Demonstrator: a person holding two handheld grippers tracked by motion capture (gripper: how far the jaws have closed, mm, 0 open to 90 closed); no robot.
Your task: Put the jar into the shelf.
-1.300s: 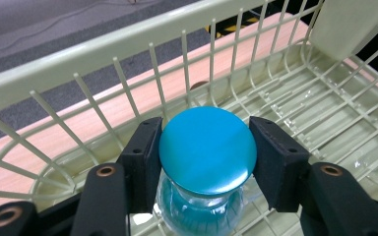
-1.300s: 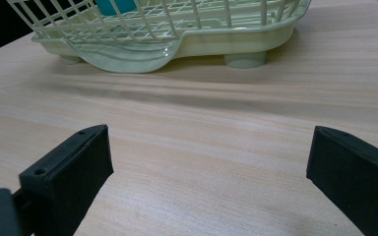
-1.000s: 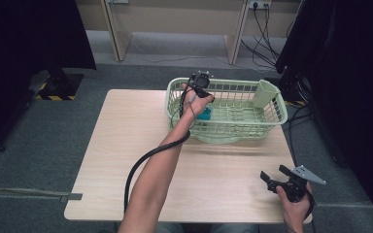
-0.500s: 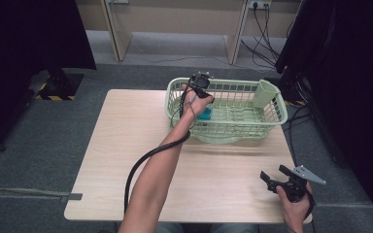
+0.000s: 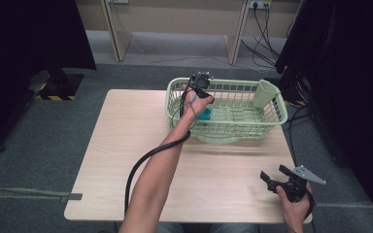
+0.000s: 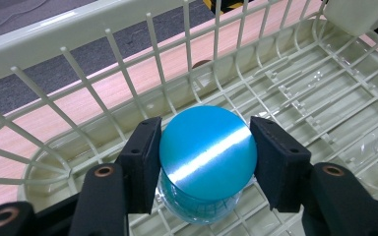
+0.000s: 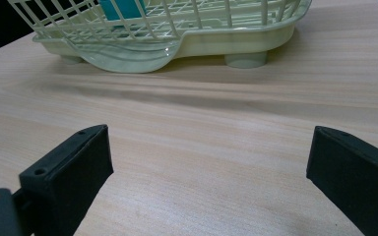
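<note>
Blue and shiny, the cup [image 6: 207,152] stands mouth-down in the rack [image 6: 54,37], its flat base facing the left gripper's camera with a bright streak of light across it. The left gripper [image 6: 206,160] has one black pad on either side of that base. The pad [image 6: 145,157] on the left of that view lies against the cup's edge; the other pad [image 6: 276,162] sits just beside the opposite edge, and a thin gap seems to show there. The jaws have just been opening, with the cup between them. No brand, label or lettering can be read on the cup or the rack.

From above, the left gripper [image 5: 201,83] reaches down into the near-left part of the pale green rack [image 5: 233,83], and the cup [image 5: 204,114] shows as a blue patch just below the hand. A holder [image 5: 266,93] of the same green hangs at the rack's far right corner, well away from the fingers.

At the table's [image 5: 126,145] near right edge, the right gripper [image 5: 275,174] is held with its fingers wide apart and nothing between them. In its own view, bare wood lies between the pads [image 7: 66,167], and the rack [image 7: 187,42] stands farther ahead.
</note>
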